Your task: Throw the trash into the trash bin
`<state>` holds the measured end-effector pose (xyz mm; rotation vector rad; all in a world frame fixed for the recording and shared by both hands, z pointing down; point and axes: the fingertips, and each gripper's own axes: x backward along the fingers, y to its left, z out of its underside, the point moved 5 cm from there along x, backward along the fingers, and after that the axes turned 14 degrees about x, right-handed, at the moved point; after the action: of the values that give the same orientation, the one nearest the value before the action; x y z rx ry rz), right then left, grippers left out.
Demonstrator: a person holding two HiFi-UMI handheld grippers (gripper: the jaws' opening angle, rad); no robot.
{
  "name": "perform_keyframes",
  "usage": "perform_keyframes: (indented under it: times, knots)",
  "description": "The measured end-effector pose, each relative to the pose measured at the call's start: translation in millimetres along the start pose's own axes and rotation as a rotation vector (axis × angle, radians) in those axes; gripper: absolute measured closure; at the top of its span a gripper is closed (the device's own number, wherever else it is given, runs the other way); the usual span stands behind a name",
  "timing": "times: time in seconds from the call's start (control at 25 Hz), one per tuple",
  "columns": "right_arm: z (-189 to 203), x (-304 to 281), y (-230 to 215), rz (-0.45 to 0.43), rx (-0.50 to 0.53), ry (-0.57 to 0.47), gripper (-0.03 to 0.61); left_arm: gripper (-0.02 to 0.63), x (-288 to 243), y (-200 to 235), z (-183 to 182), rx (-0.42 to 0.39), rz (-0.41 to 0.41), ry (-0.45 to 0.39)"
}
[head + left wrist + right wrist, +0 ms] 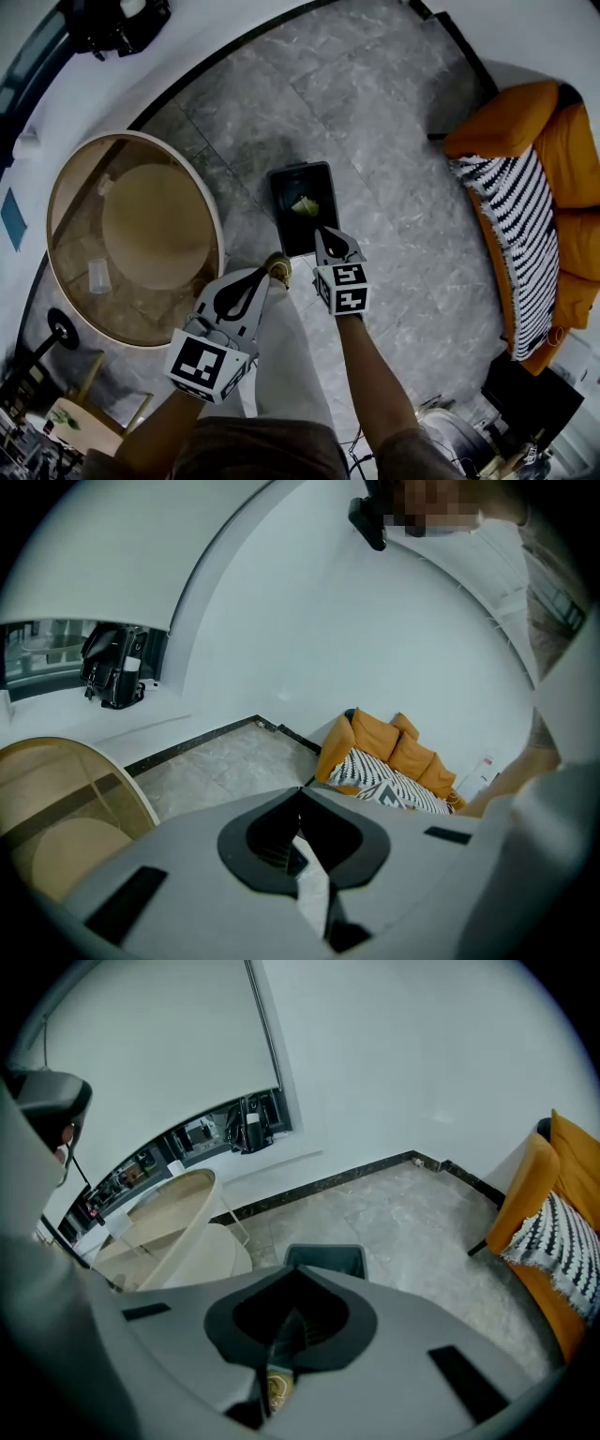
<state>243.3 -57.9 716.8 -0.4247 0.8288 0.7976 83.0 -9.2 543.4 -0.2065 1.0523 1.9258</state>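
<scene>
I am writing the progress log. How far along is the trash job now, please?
Done: one yellowish piece of trash lies inside the trash bin. In hand: nothing; the right gripper and the left gripper are both shut and empty. Left: perhaps the clear cup on the round table, if it counts as trash.

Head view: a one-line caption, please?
Left tool and right tool, both shut, near the floor bin with yellowish trash inside.

left gripper [266,275] jaws together, right gripper [322,232] jaws together
</scene>
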Motion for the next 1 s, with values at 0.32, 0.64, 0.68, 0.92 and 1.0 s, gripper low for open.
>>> perform_keyframes:
  times: [0.32,0.64,0.68,0.92,1.0]
  knots:
    - [-84,87,15,-0.007,0.001,-0.095,0.558,0.594,58,-49,-60,-0.015,0.016,-0.038]
    - [-168,167,59,-0.091,0.079,-0.173,0.558,0.595,137,-97,-112,-0.005,0.029,-0.128]
    - [-177,175,65,-0.099,0.094,-0.186,0.558,0.595,146,-102,-116,-0.01,0.031,-0.143]
    - [-218,203,91,-0.138,0.156,-0.243,0.558,0.594,191,-109,-131,-0.051,0.016,-0.207]
    - [-232,203,102,-0.154,0.179,-0.26,0.558,0.595,207,-103,-135,-0.042,-0.009,-0.237]
